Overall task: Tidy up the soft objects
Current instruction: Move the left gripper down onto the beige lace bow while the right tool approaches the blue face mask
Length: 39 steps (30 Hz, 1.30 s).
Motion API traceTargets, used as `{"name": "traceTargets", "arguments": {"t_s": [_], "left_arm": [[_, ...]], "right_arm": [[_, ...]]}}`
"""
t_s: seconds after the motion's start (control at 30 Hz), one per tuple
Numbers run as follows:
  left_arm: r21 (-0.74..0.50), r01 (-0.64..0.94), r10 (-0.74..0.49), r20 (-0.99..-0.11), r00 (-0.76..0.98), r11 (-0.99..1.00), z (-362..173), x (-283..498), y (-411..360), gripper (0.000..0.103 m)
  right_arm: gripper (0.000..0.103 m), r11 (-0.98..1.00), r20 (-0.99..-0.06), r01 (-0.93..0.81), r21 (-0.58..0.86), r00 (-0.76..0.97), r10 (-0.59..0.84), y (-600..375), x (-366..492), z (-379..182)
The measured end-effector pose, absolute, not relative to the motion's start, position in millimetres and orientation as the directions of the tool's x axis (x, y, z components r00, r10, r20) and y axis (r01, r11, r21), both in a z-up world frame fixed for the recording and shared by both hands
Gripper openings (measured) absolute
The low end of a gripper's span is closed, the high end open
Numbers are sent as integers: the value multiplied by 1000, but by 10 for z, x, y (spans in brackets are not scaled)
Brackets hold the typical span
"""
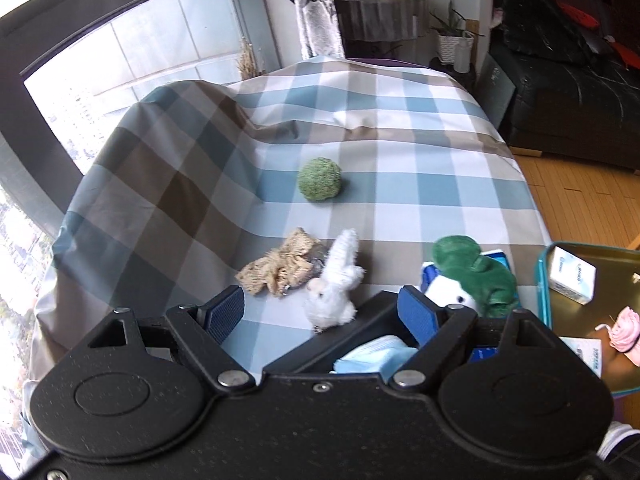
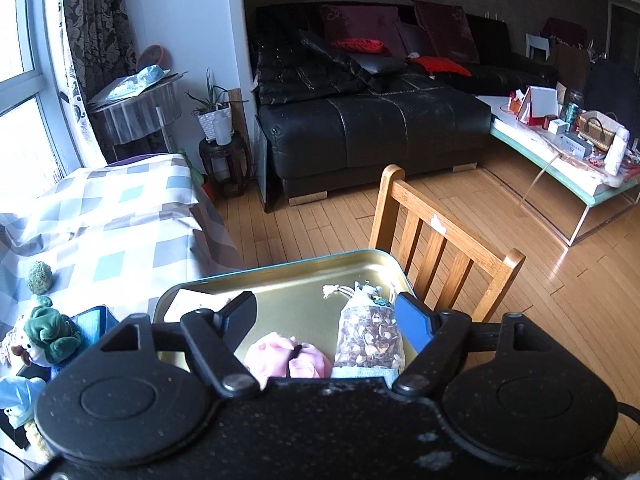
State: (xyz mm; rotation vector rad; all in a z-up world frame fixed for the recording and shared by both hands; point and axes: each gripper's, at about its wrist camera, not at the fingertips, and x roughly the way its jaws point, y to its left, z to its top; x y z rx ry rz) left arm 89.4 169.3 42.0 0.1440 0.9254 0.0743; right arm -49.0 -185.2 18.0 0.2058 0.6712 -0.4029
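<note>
On the checked cloth (image 1: 420, 160) lie a green fuzzy ball (image 1: 319, 179), a tan knitted piece (image 1: 280, 266), a white plush rabbit (image 1: 336, 284) and a green plush frog (image 1: 476, 272). My left gripper (image 1: 320, 308) is open and empty, hovering just above the rabbit. A gold tin tray (image 2: 288, 292) with a teal rim holds a pink soft item (image 2: 286, 360) and a sachet of dried petals (image 2: 370, 336). My right gripper (image 2: 328, 316) is open and empty above the tray. The frog (image 2: 48, 332) and ball (image 2: 39, 277) show at the left of the right wrist view.
A light blue soft item (image 1: 372, 356) lies under the left gripper beside a blue box (image 1: 496, 258). A white carton (image 1: 572, 276) sits in the tray. A wooden chair (image 2: 436, 236) stands behind the tray, a black sofa (image 2: 360, 112) and low table (image 2: 560, 152) beyond.
</note>
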Motion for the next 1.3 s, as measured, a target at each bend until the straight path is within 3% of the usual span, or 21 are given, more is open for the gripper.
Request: {"name": "traceTargets", "arguments": {"t_s": [0.27, 0.33, 0.53, 0.8, 1.3], "left_arm": [[157, -93, 181, -785, 593, 983, 305, 1194, 2178, 81], [160, -97, 187, -788, 586, 982, 239, 1267, 2248, 81], [176, -72, 185, -799, 573, 982, 25, 1476, 2337, 81], [128, -35, 126, -824, 553, 991, -184, 1722, 2451, 81], [165, 89, 93, -839, 536, 982, -642, 2084, 2490, 81]], "right_arm": [[101, 935, -553, 354, 22, 783, -284, -1396, -657, 255], [102, 945, -533, 328, -12, 797, -284, -1216, -697, 258], [103, 967, -494, 251, -48, 835, -241, -734, -760, 323], [103, 979, -480, 205, 15, 860, -173, -208, -665, 345], [102, 998, -562, -11, -55, 827, -22, 393, -321, 112]]}}
